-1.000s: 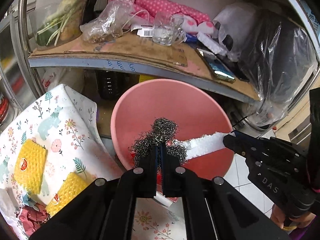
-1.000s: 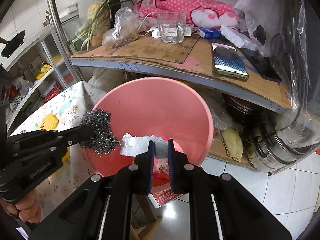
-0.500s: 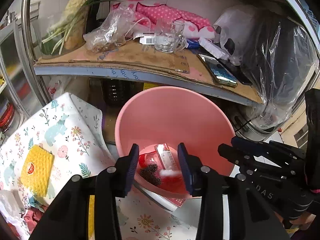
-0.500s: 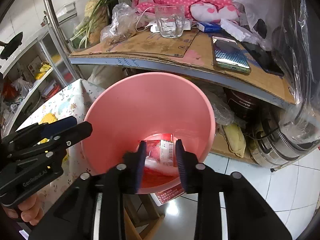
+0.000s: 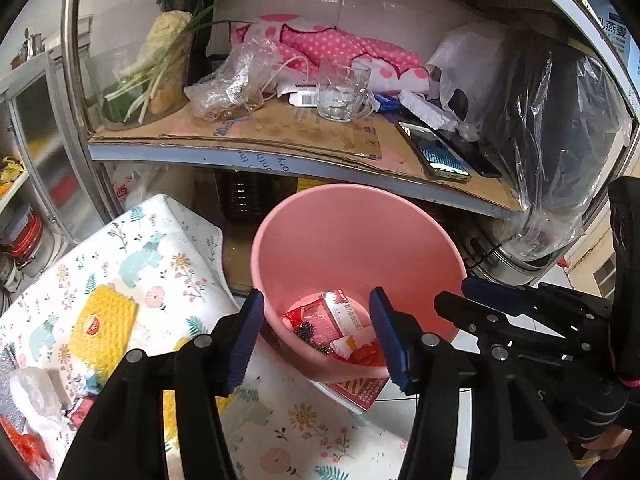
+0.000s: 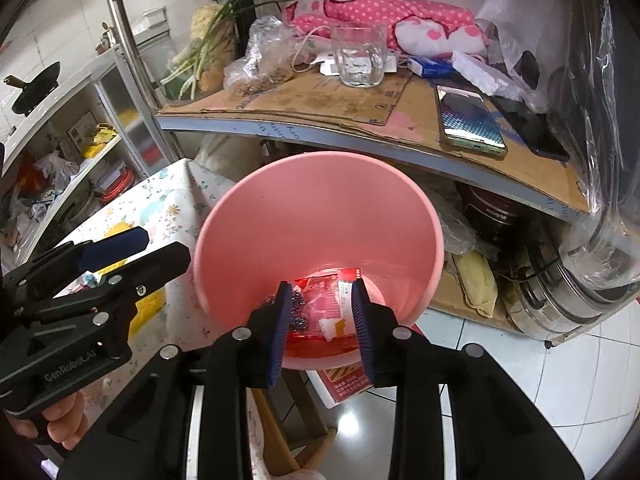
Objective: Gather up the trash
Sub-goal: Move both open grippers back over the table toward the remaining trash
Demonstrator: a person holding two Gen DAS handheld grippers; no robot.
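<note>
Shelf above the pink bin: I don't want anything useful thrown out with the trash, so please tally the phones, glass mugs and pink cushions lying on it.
Phones: 2
Glass mug: 1
Pink spotted cushion: 1
Total: 4

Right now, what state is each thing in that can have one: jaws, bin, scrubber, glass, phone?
Left gripper: jaws opening, nothing between them.
Right gripper: jaws apart, empty.
Pink bin: upright, open-topped, trash at the bottom.
Steel wool scrubber: lying loose in the bin.
Red wrappers: lying in the bin.
Glass mug: upright on the shelf, looks empty.
Phone: flat on the cardboard, screen up.
Yellow sponge: flat on the floral cloth.
</note>
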